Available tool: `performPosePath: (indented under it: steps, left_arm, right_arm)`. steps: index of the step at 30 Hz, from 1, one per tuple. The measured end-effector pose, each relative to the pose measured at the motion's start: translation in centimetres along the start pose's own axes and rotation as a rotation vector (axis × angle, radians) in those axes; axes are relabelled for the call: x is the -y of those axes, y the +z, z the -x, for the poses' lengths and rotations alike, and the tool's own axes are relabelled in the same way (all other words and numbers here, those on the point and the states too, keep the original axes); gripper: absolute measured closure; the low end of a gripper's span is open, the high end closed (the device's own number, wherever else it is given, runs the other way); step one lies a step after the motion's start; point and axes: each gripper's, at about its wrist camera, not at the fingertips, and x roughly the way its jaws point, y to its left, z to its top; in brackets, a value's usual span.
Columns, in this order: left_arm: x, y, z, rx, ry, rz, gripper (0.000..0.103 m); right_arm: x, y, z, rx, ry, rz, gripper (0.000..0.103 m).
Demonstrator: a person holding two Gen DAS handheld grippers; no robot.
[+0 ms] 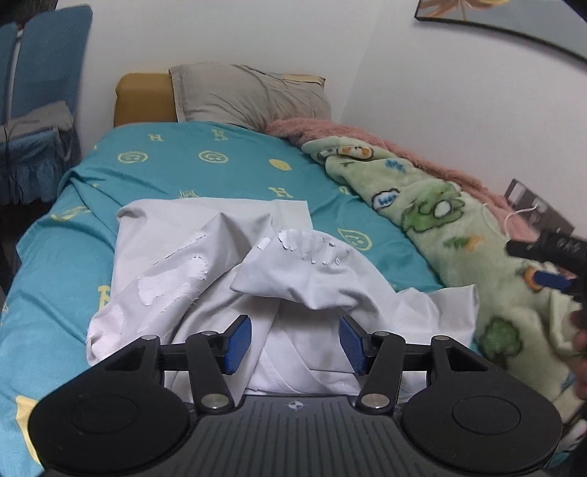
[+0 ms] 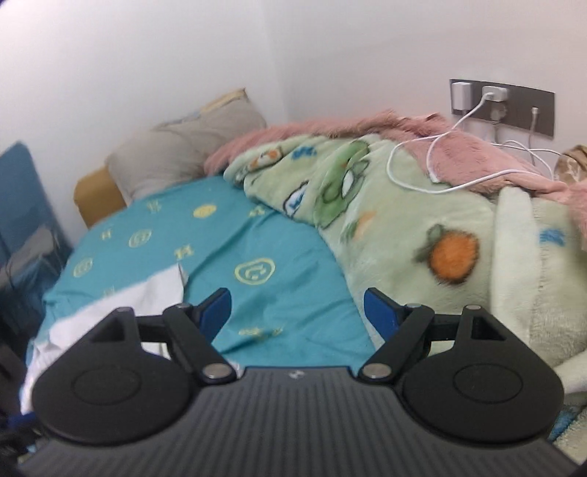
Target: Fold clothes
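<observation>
We see the white shirt [image 1: 227,279] lying rumpled on the teal bedsheet [image 1: 176,161], one sleeve flopped over its middle. Our left gripper [image 1: 295,343] hangs just over the shirt's near edge w/ jaws about half open, pads not pinching any cloth. Our right gripper [image 2: 297,313] is over bare sheet, jaws wide & empty; green blanket [image 2: 422,227] beside it.

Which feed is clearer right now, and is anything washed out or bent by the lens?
Left wrist view: mostly sharp; the white garment has blown-out patches, the picture frame curves with fisheye, and the right gripper at the edge is smeared. Right wrist view: soft with motion blur across the teal sheet and green blanket; the wall glares white.
</observation>
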Motion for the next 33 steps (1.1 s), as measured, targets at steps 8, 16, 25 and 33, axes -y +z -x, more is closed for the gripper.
performPosePath:
  steps: [8,16,25,33]
  left_arm:
    - [0.4,-1.2,-2.4,-0.037,0.127,-0.071,0.094]
    - [0.5,0.8,3.5,0.07,0.06,-0.003,0.1]
    - [3.3,-0.4,8.8,0.008,-0.056,-0.132,0.1]
    - [3.7,-1.8,5.9,-0.061,-0.023,-0.204,0.073]
  right_arm:
    - [-5.4,-4.4,-2.4,-0.362,0.39,0.164,0.022]
    - [-9.3,-6.8,-3.0,-0.347,0.291,0.454,0.022]
    - [-3.1,-2.8,-5.2,-0.226,0.064,0.119,0.022]
    - [0.4,-1.4,-4.1,-0.157,-0.012,-0.07,0.022]
